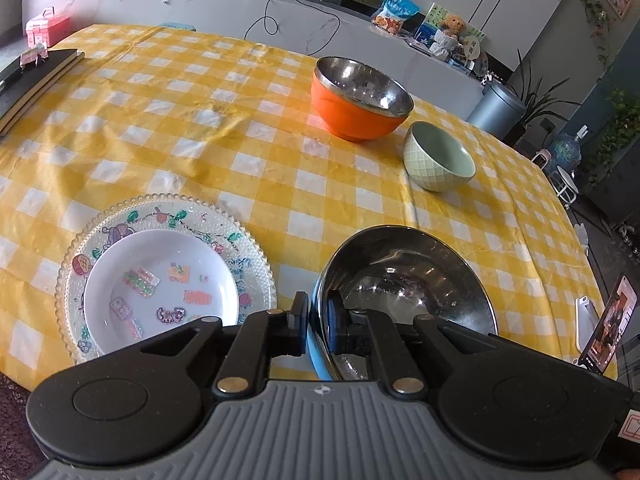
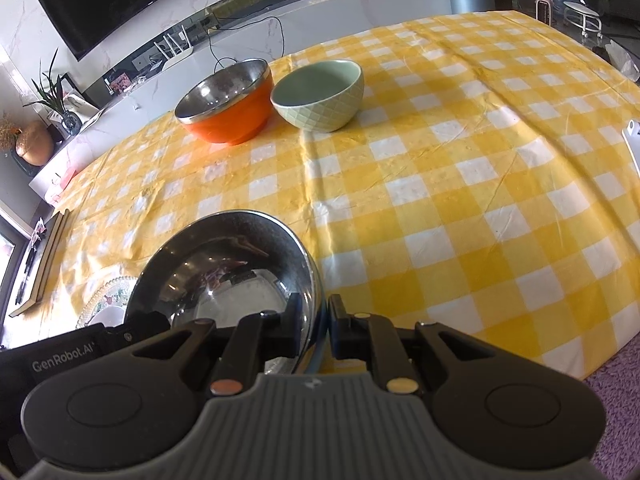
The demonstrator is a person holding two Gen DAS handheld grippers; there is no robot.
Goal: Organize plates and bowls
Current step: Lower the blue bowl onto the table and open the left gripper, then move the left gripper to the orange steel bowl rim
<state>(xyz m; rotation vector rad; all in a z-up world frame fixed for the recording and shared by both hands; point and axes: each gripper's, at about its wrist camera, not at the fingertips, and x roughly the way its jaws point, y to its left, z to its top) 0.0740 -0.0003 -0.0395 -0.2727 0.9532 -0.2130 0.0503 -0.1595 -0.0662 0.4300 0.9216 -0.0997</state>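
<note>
Both grippers are shut on the rim of one steel bowl with a blue outside (image 1: 408, 276), which also shows in the right wrist view (image 2: 228, 264). My left gripper (image 1: 318, 320) pinches its left rim; my right gripper (image 2: 316, 320) pinches its right rim. The bowl is tilted, just above the table's near edge. An orange steel-lined bowl (image 1: 360, 100) (image 2: 228, 100) and a green ceramic bowl (image 1: 438, 158) (image 2: 320, 94) stand side by side further back. A white plate with stickers (image 1: 160, 288) lies on a patterned glass plate (image 1: 168, 210) at the near left.
The table has a yellow checked cloth (image 1: 240, 140) (image 2: 440, 200). Dark books (image 1: 32, 80) lie at the far left edge. A phone on a stand (image 1: 608, 324) and a white object (image 1: 586, 320) sit at the right edge. A white counter (image 1: 240, 8) with clutter runs behind.
</note>
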